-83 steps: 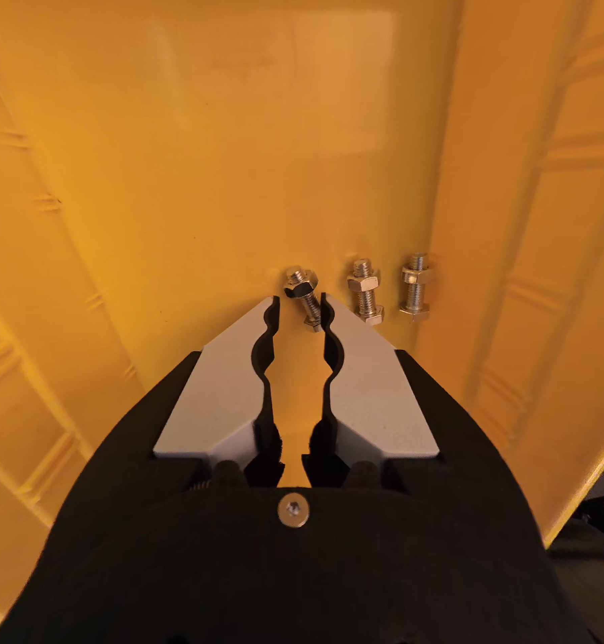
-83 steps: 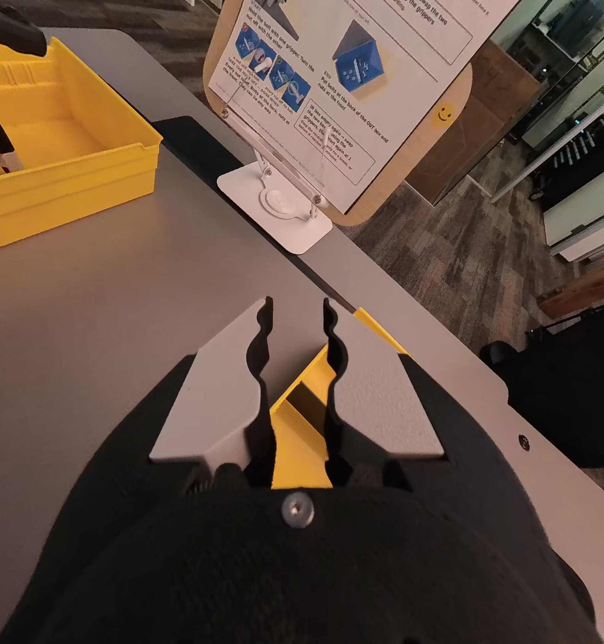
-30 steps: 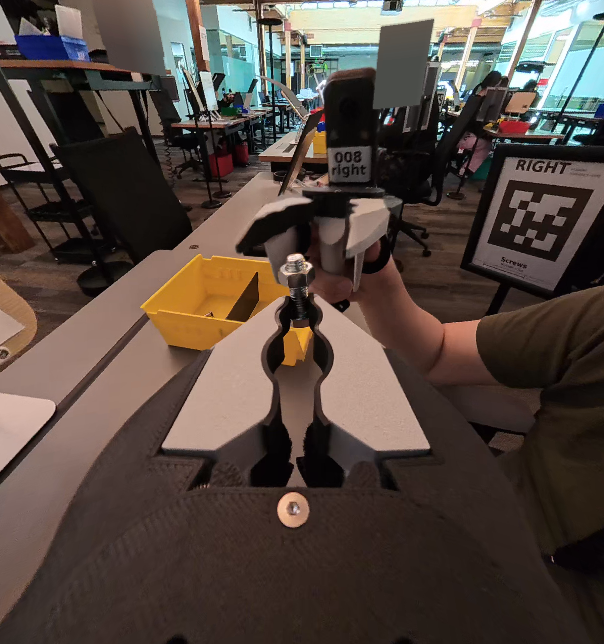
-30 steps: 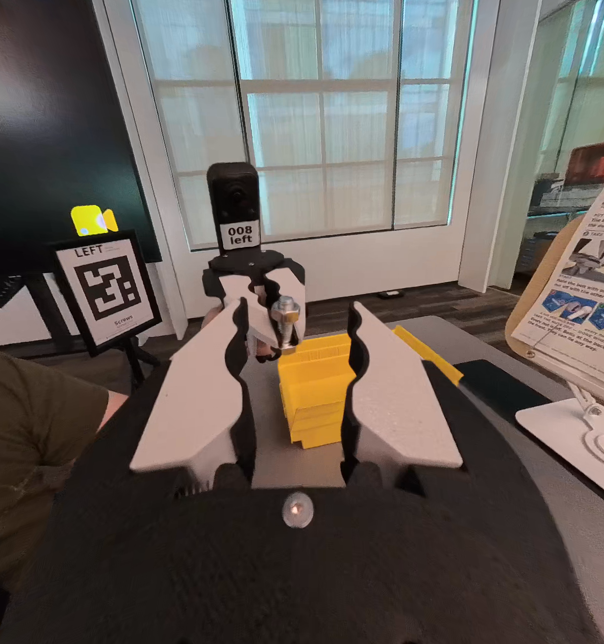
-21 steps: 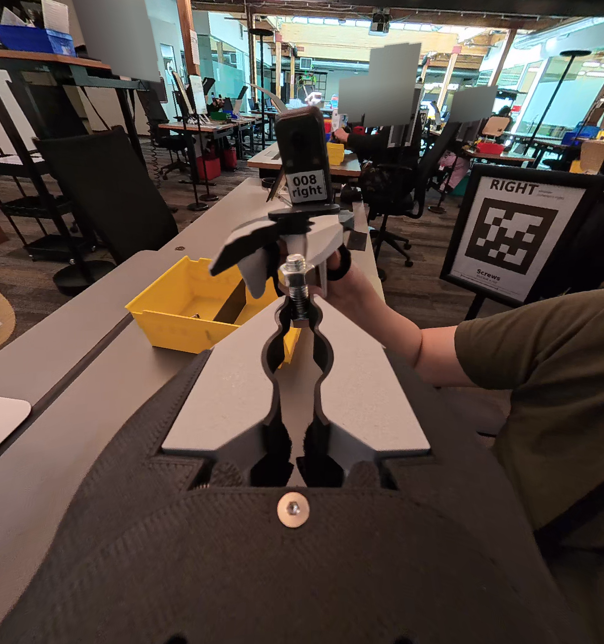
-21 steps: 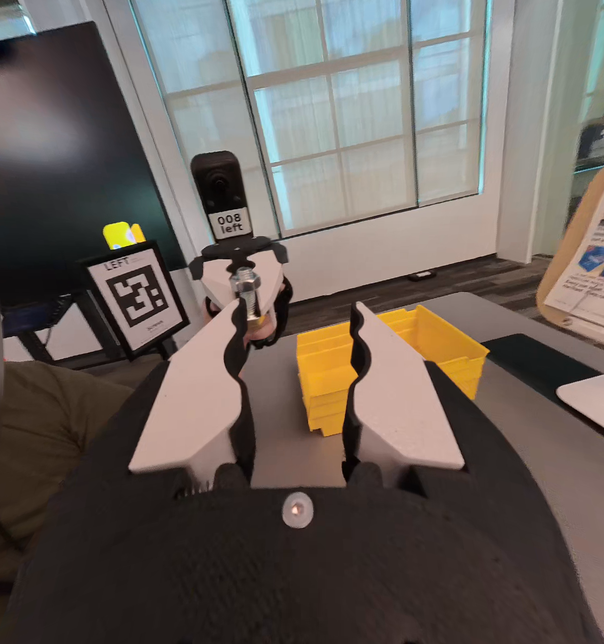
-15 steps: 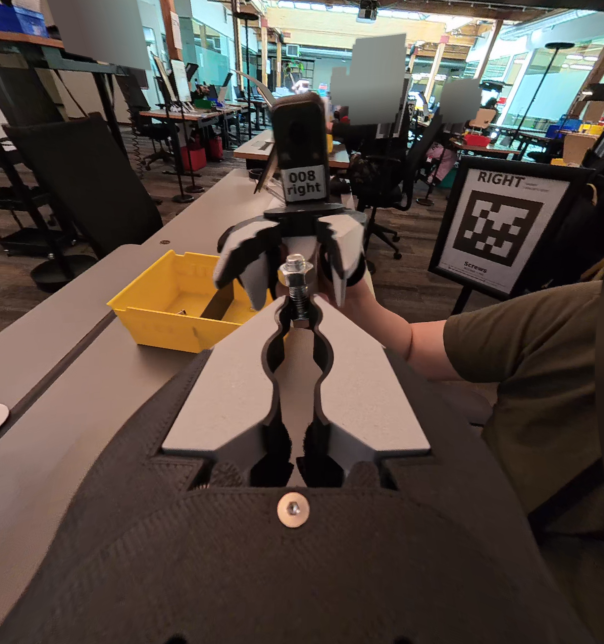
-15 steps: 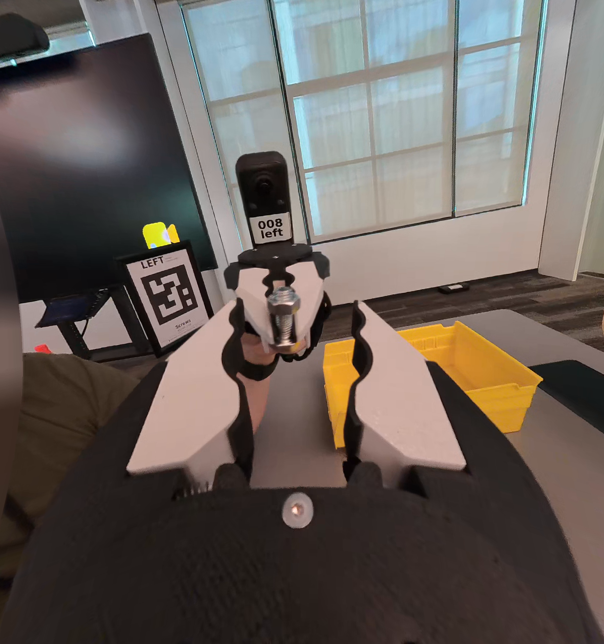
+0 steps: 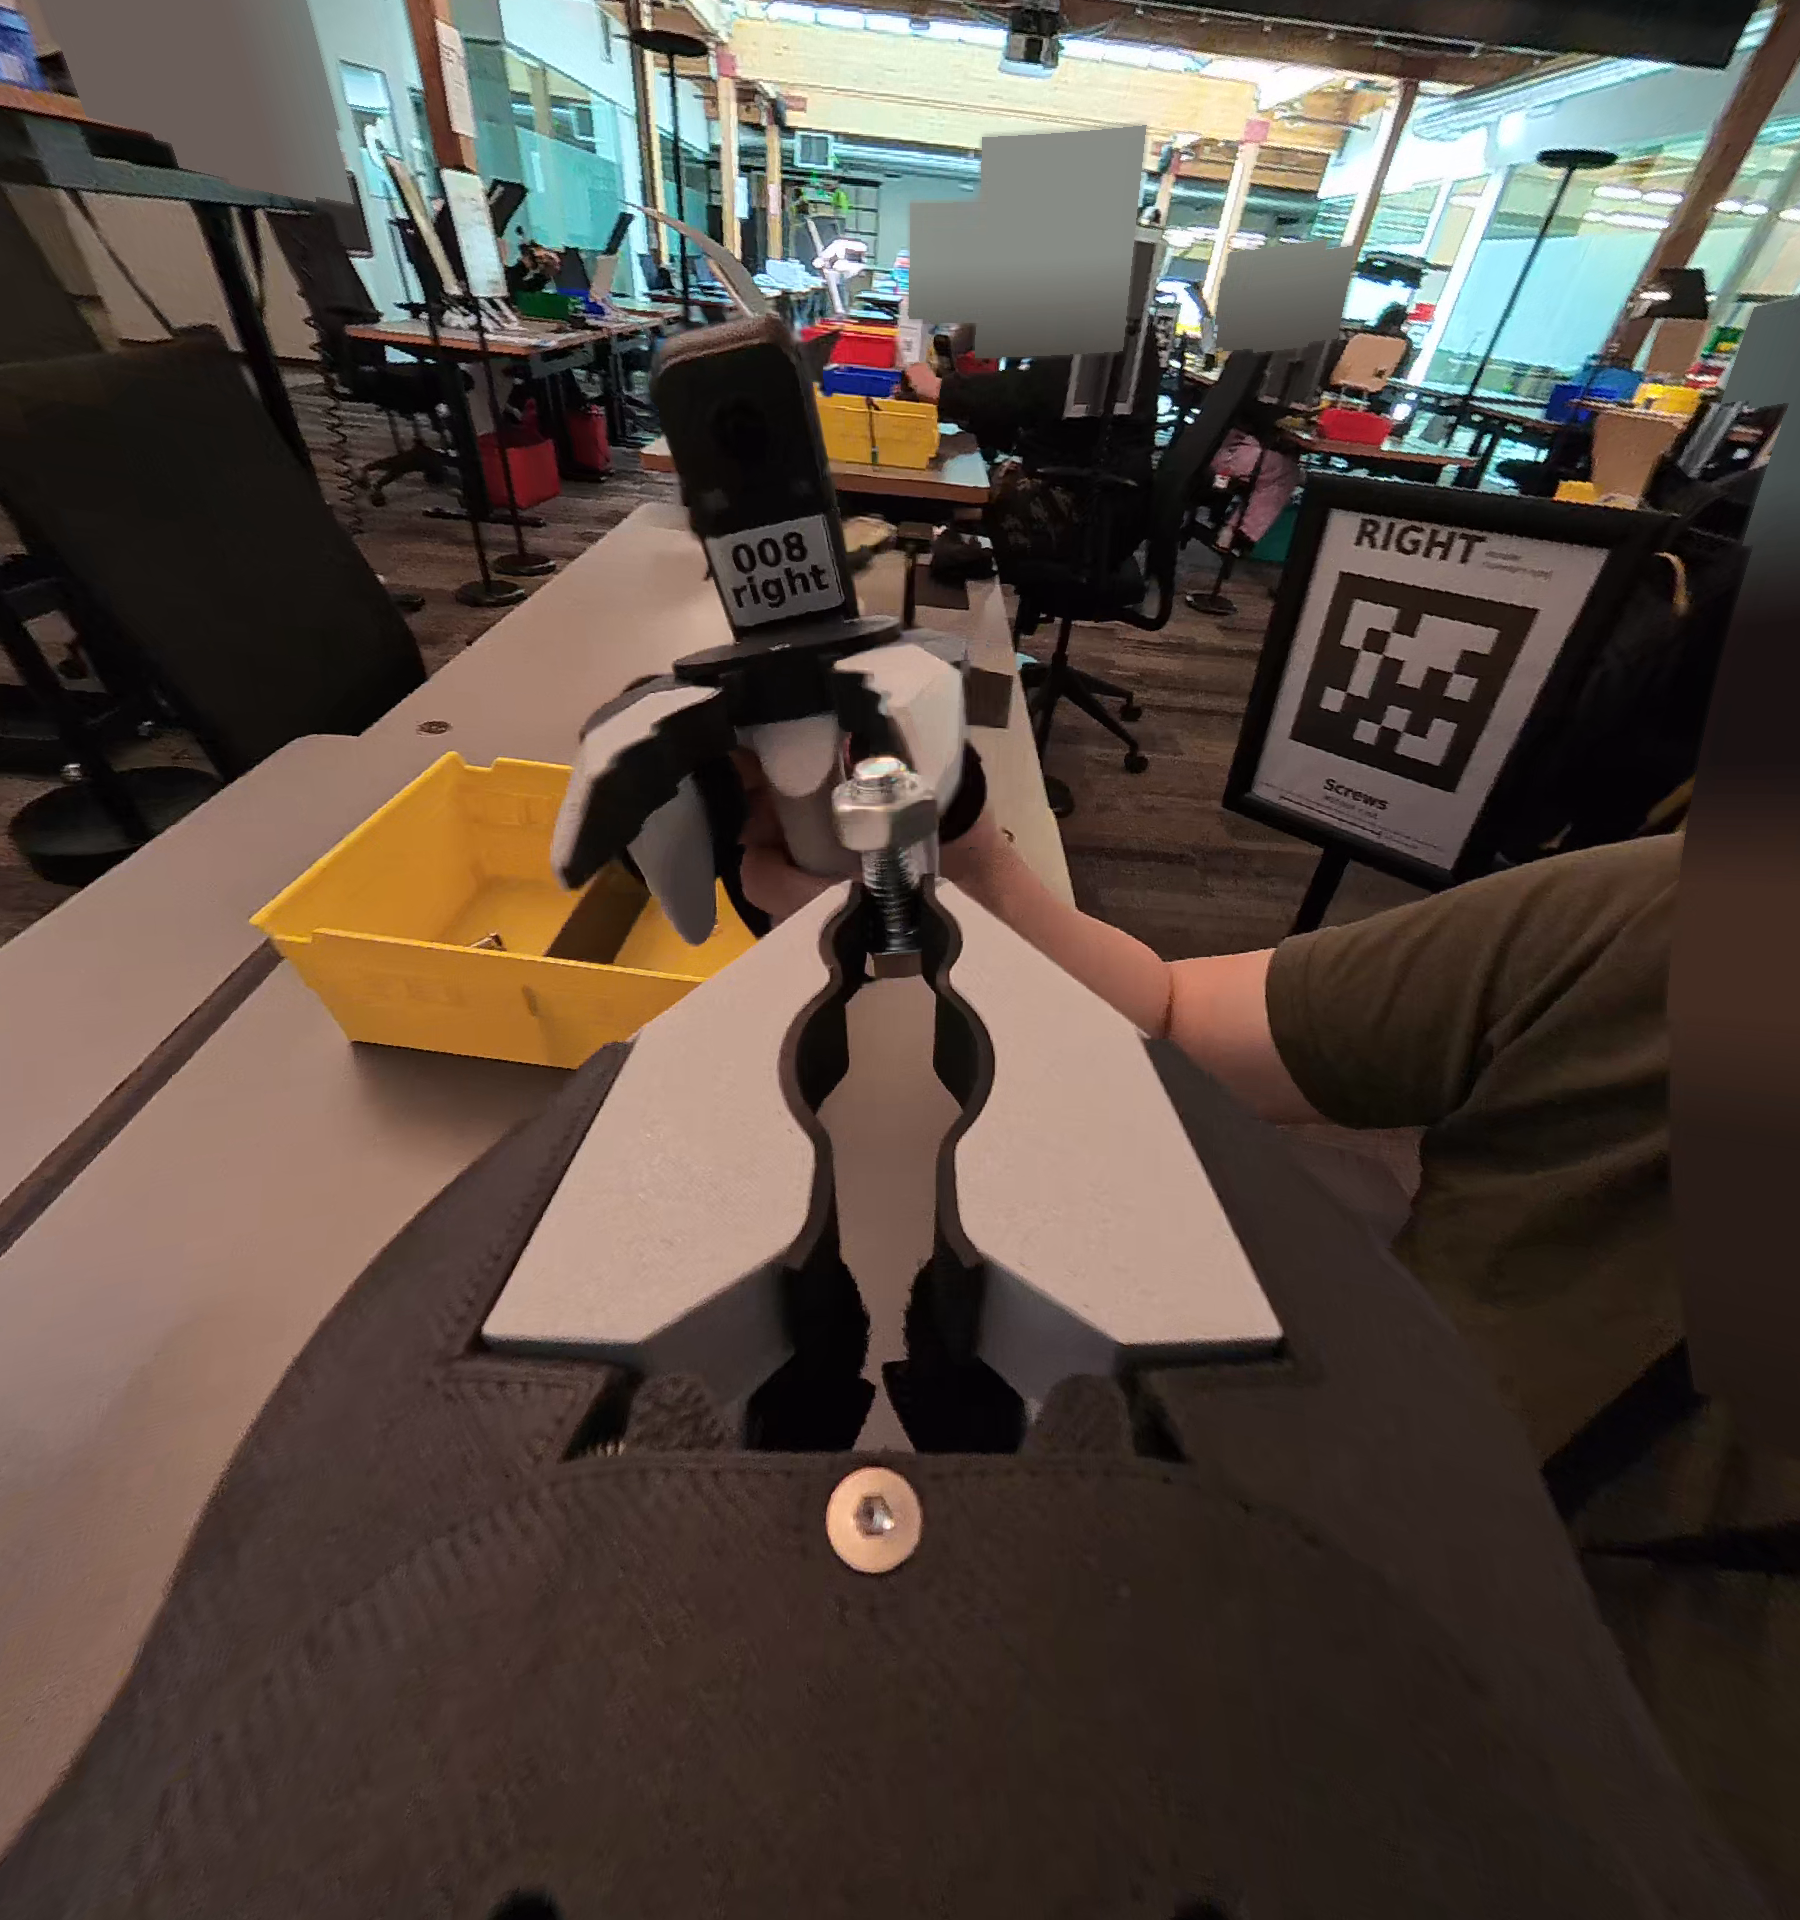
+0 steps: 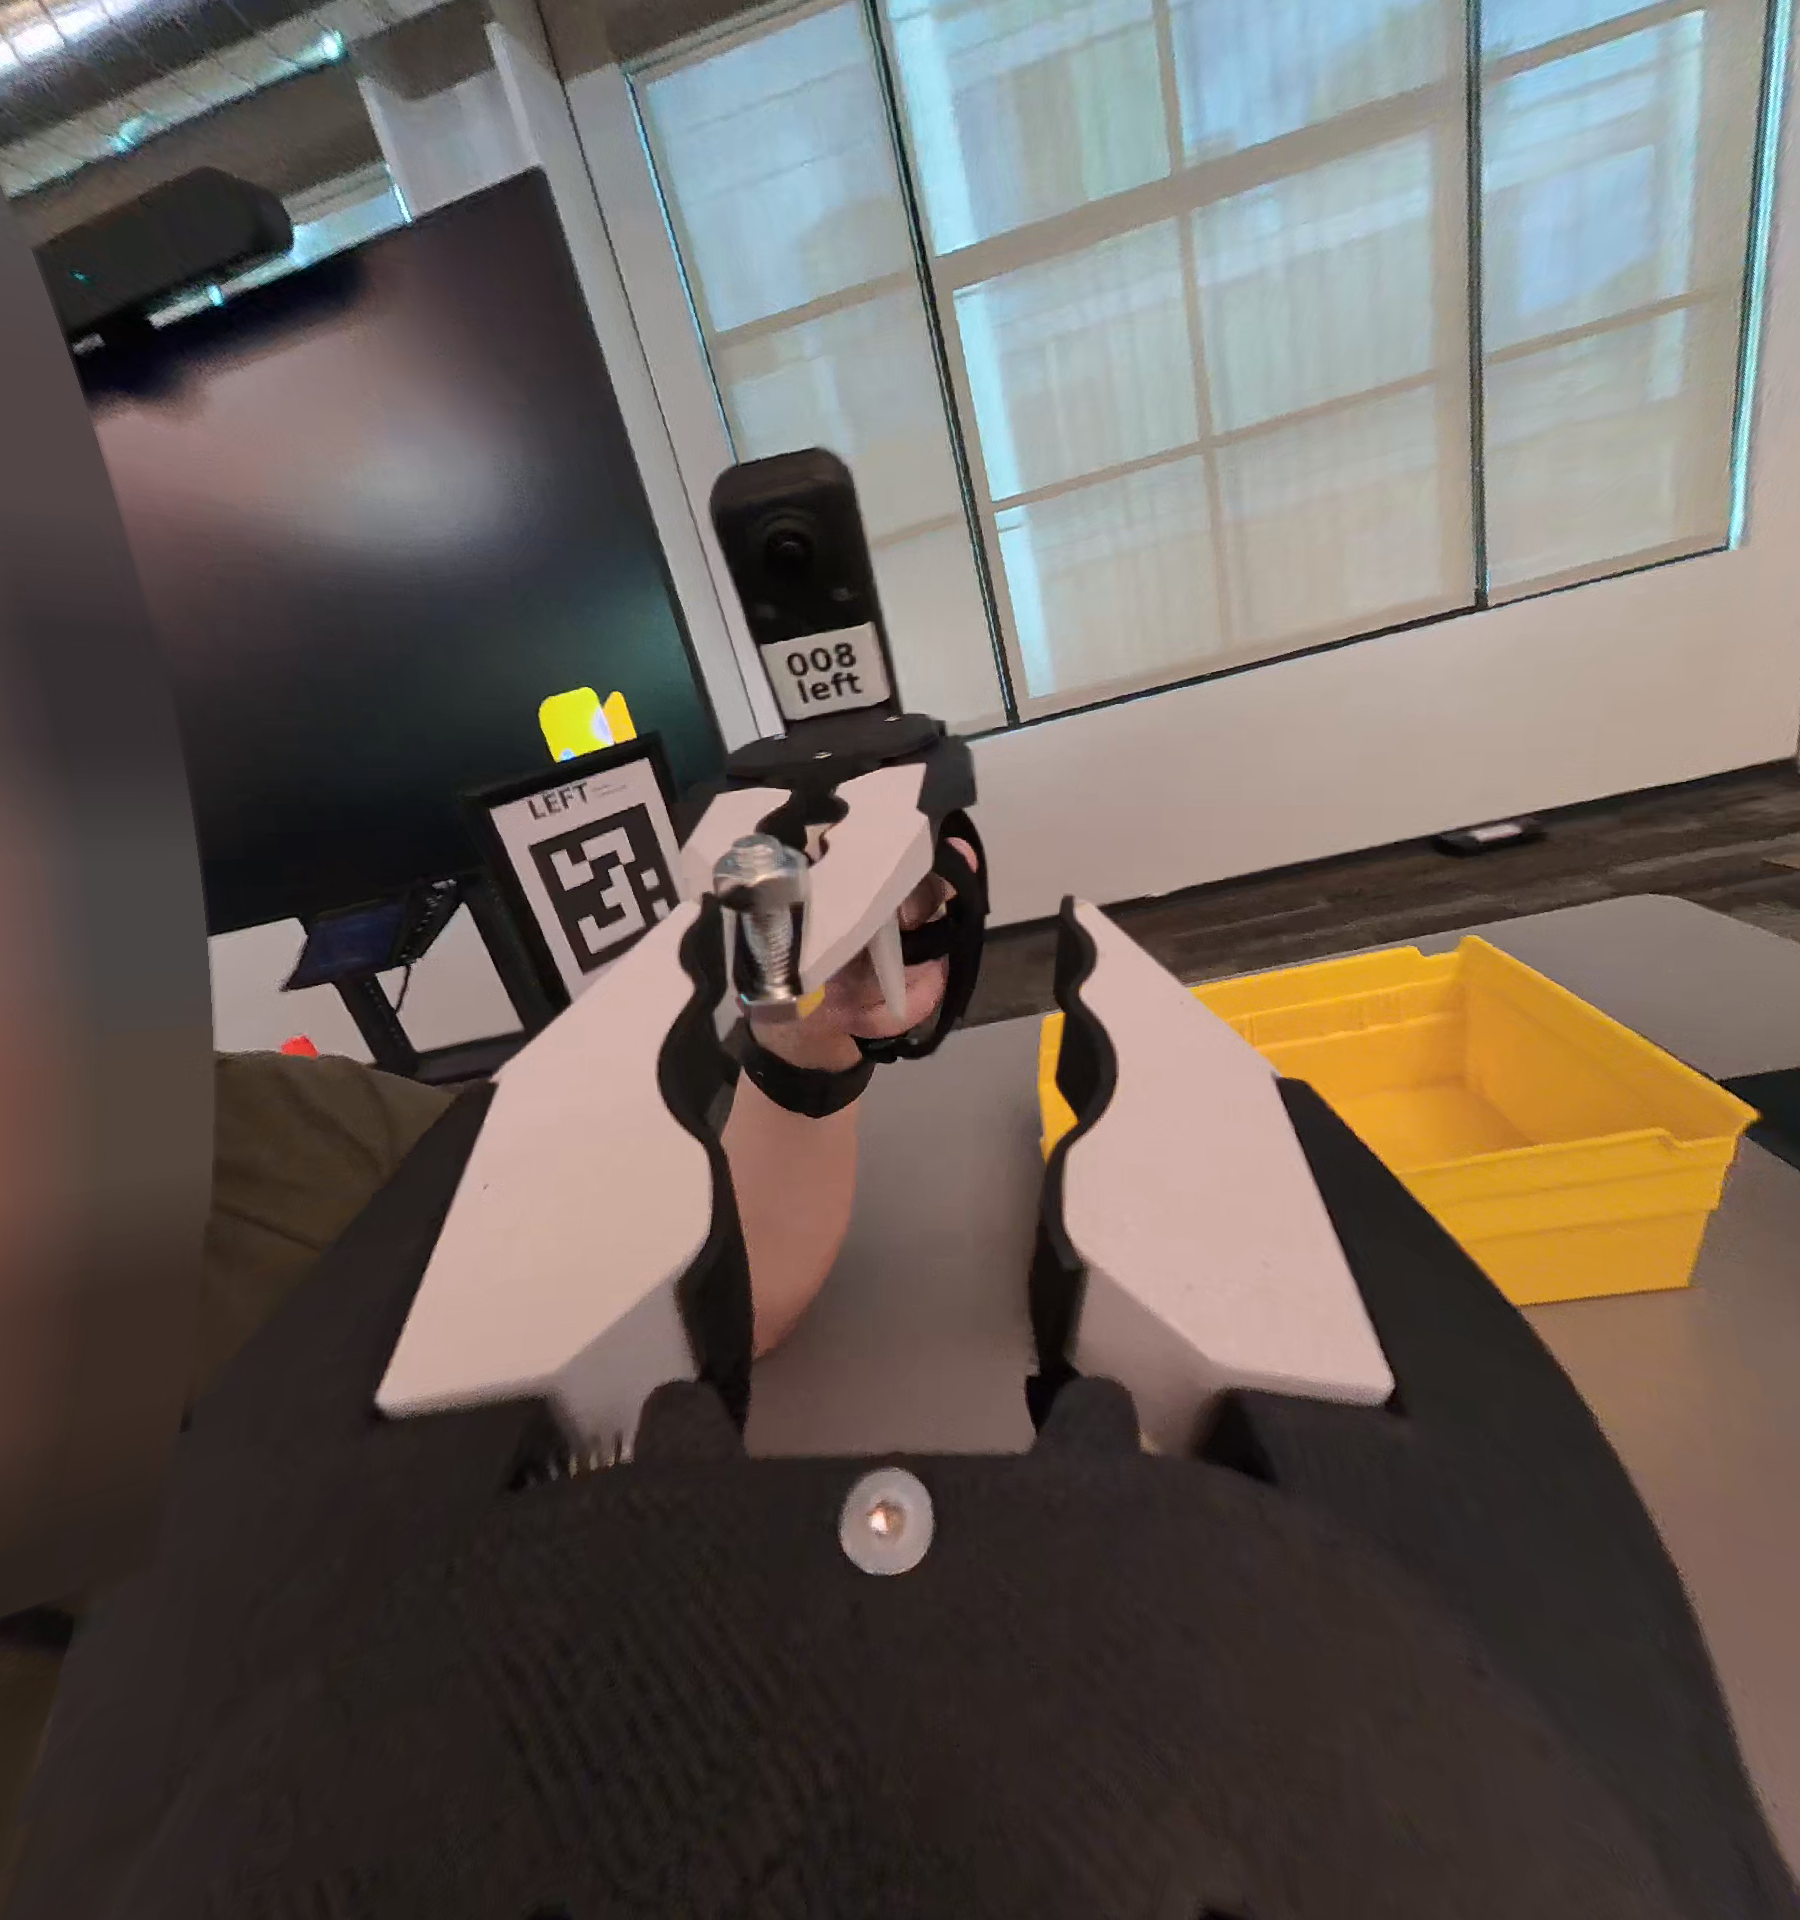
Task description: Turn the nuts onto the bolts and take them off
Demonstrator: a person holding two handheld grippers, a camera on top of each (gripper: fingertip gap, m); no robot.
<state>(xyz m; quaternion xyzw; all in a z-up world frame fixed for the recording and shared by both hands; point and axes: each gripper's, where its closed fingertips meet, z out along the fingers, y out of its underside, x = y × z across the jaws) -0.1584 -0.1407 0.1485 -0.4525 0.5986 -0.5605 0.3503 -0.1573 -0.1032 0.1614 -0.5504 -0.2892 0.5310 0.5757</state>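
So far the work sits partway through one round. The left gripper (image 9: 891, 935) is closed on the lower shaft of a bolt (image 9: 888, 902), holding it upright above the grey table (image 9: 200, 1195), and a nut (image 9: 883, 814) sits near the top of the thread, with the bolt's tip just showing above it. The right gripper (image 10: 880, 1023) has its jaws spread wide and holds nothing; in the right wrist view the bolt (image 10: 766, 951) stands just beside the tip of its left finger (image 10: 605, 1122), not between the two.

My reading is that the nut is only a few turns on, or nearly off; one moment does not show which way it is going. Either way, gripping the nut and turning it remains to be done.

Several things stay unclear. The bolt's head is mostly buried between the left gripper's fingertips in the left wrist view, though the right wrist view shows it poking out below. Whether the right gripper's finger touches the nut cannot be told. A yellow bin (image 9: 439, 935) with a dark divider stands on the table; one small metal piece glints inside, but its floor is largely hidden by the gripper (image 9: 761, 821) in front, so how many bolts and nuts remain is unknown. Grey patches cover parts of the room behind.
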